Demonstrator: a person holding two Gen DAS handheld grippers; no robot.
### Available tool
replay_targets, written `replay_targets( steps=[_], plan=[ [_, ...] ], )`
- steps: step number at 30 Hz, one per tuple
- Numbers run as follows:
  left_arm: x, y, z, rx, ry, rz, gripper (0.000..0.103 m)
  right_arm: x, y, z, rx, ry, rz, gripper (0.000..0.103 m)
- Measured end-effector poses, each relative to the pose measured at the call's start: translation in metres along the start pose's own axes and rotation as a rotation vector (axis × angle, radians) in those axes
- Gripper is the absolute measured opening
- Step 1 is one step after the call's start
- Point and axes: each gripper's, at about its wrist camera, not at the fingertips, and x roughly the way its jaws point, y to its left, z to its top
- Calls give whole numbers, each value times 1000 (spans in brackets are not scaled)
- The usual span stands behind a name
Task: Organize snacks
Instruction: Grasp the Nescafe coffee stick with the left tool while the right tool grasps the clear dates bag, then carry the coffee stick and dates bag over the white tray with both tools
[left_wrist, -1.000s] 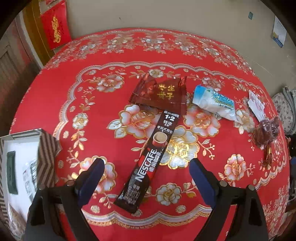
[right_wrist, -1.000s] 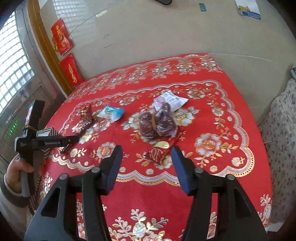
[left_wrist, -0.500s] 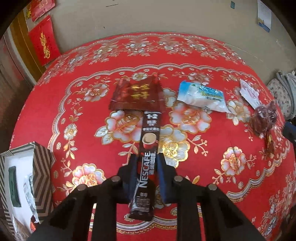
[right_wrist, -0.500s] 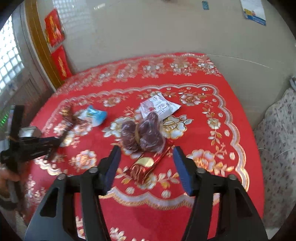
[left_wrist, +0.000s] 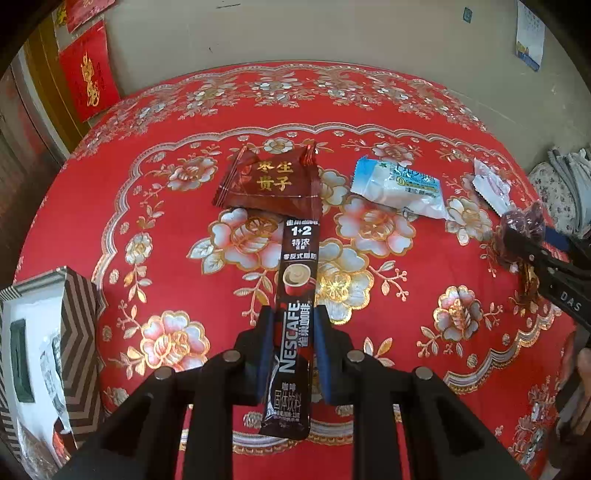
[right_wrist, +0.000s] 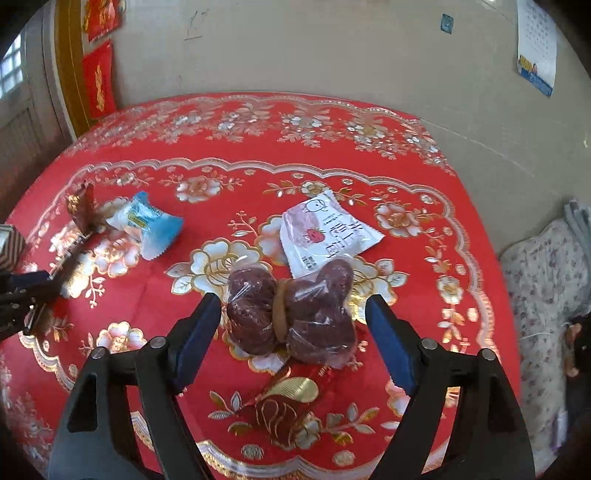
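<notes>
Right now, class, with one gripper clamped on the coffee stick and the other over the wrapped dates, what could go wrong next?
1. The left gripper pinches the Nescafe stick by its lower half; its far end touches the dark red packet, so lifting may drag that packet.
2. The right gripper, jaws opening, straddles the wrapped dates. The bundle lies partly on the white sachet and the red-gold packet, which closing may snag.
</notes>
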Motion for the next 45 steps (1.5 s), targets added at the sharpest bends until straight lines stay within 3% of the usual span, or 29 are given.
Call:
replay_targets(
  steps=[11,12,14,20,22,23,24,30,39,40,41,42,45],
  plan=[
    [-20,-2,-22,-13,1,-21,21,-39,-4,-22,10,-56,114,61],
    [-24,-2,-26,-14,-2,-21,21,-41,0,-24,5,-56,124,54],
    [-27,-4,-31,-8,-1,-25,21,-45,6,-29,-7,-55,142,22],
    [-26,-5,-42,-19,10,-20,22,-54,6,-38,24,-41,189,23],
    [-26,-5,-42,-20,6,-5,22,-54,-4,-36,72,-25,202,41],
    [-26,-6,-43,-17,4,3,22,-54,-6,-36,81,-23,196,70],
    [-26,-6,-43,-17,5,3,22,-53,-7,-35,80,-13,192,88],
    [-23,-8,-43,-17,7,9,23,-41,8,-35,33,33,213,89],
    [-24,-11,-45,-15,8,23,25,-36,44,-35,-213,13,18,88],
    [-24,-12,-46,-6,3,30,24,-36,44,-35,-220,17,29,84],
    [-24,-14,-47,3,-1,36,23,-34,43,-35,-217,28,54,67],
    [-24,-14,-48,6,-6,38,23,-33,39,-35,-190,38,107,65],
    [-26,-12,-50,-1,-11,19,21,-35,32,-39,-152,40,153,64]
  ],
)
